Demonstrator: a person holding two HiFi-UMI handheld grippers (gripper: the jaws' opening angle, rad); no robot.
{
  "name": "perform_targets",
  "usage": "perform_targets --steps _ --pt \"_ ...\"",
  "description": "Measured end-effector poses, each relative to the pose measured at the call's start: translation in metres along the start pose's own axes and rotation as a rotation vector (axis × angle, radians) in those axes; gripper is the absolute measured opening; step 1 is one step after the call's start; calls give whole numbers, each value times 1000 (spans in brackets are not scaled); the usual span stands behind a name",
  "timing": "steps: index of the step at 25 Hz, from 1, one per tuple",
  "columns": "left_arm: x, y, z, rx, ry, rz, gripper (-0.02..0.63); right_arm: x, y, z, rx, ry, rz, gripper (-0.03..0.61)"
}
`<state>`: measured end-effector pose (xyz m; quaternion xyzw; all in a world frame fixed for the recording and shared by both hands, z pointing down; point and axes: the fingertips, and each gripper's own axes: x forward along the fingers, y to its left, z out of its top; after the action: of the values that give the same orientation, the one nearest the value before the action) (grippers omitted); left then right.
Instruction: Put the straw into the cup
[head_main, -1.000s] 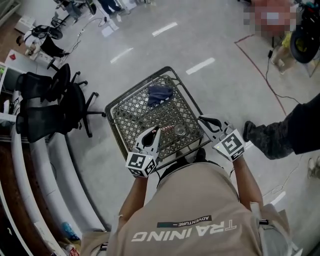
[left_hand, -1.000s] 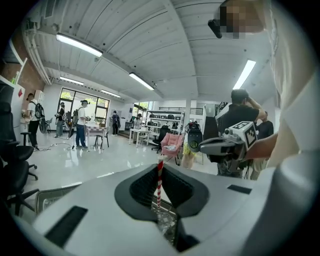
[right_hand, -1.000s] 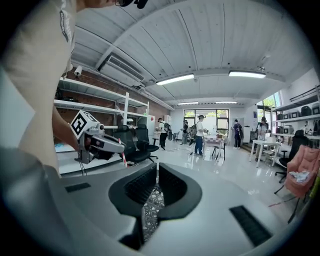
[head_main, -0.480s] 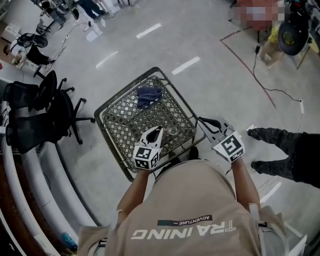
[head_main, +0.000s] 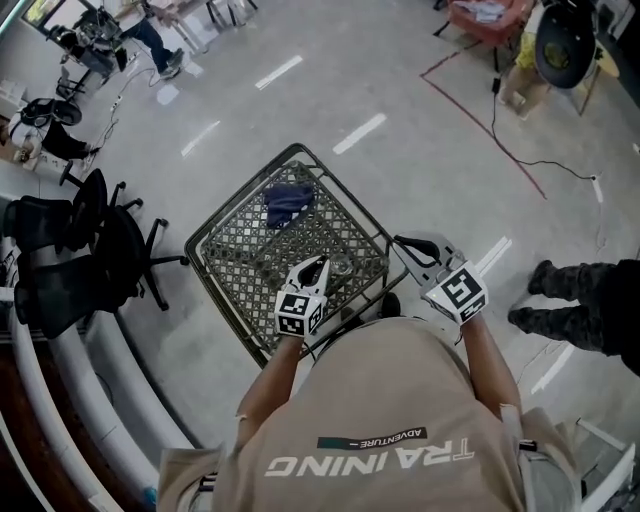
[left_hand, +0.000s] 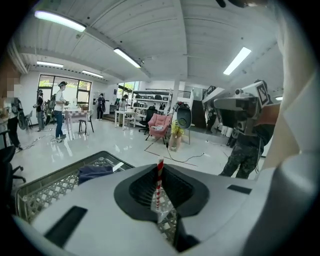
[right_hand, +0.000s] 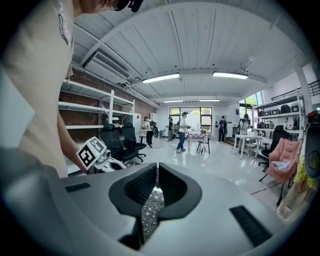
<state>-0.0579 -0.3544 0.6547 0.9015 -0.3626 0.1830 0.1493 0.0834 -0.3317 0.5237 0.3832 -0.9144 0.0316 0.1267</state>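
A red-and-white striped straw (left_hand: 159, 184) stands upright between the jaws of my left gripper (left_hand: 160, 171), which is shut on it. In the head view that gripper (head_main: 317, 263) hangs over the near side of a dark wire-mesh cart basket (head_main: 225, 215). Just right of its tips, a clear cup (head_main: 341, 266) sits on the mesh floor. My right gripper (head_main: 400, 241) hovers outside the basket's right corner. In its own view the right gripper (right_hand: 156, 169) has its jaws together with nothing between them.
A dark blue cloth (head_main: 288, 203) lies at the far side of the basket. Black office chairs (head_main: 100, 240) stand to the left. A bystander's legs (head_main: 580, 300) are on the right, beyond red floor tape and a cable.
My left gripper has come down toward the basket with the straw still in it. The right gripper has barely shifted. The bystander's legs have moved further right.
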Motion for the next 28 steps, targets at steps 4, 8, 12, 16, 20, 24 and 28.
perform_targets --steps 4,8,12,16,20,24,28 --pt "6 -10 2 22 12 -44 124 -5 -4 6 -4 -21 -8 28" --pt "0 -12 14 11 -27 -27 126 -6 -8 10 -13 -24 1 28" --pt "-22 -9 39 24 -123 5 126 -1 0 12 -24 -35 32 28" --pt "-68 -4 78 12 -270 83 95 4 11 22 -47 -55 73 28" --pt "-106 14 113 -37 -370 179 52 7 12 47 -12 -112 119 28" --pt "-137 31 146 30 -377 234 17 14 12 85 -20 -170 144 28" --pt "-160 47 160 -27 -414 280 17 24 15 116 -87 -190 174 28"
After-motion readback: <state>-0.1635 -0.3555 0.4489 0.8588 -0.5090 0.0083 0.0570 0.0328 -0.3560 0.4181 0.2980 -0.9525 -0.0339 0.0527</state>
